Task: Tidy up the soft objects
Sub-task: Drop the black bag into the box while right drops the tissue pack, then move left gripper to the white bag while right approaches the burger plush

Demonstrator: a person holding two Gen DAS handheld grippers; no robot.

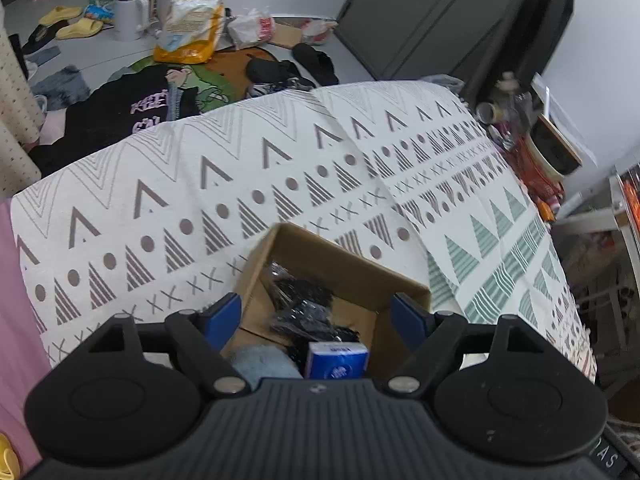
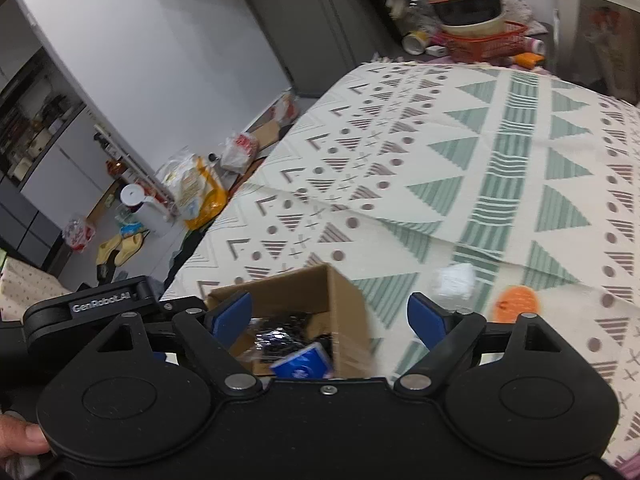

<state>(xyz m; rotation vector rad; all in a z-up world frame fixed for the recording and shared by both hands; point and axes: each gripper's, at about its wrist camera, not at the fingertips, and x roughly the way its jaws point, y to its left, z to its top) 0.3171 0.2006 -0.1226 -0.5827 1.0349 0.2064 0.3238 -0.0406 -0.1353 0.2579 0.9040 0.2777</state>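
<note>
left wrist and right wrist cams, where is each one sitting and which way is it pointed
Left wrist: on the left gripper, looking down along its open blue fingers into the cardboard box on the patterned blanket; cluttered floor beyond.
Right wrist: on the right gripper, open, facing the same box from its other side; a thumb shows at lower left.
Shared: box, blue tissue pack, blanket, yellow slippers.

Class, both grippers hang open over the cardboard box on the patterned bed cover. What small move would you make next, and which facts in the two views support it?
Probably swing the right gripper toward the white soft item lying on the cover right of the cardboard box. Its jaws stand open and empty, the box already holds a blue tissue pack, and that item and the orange one remain outside.
</note>
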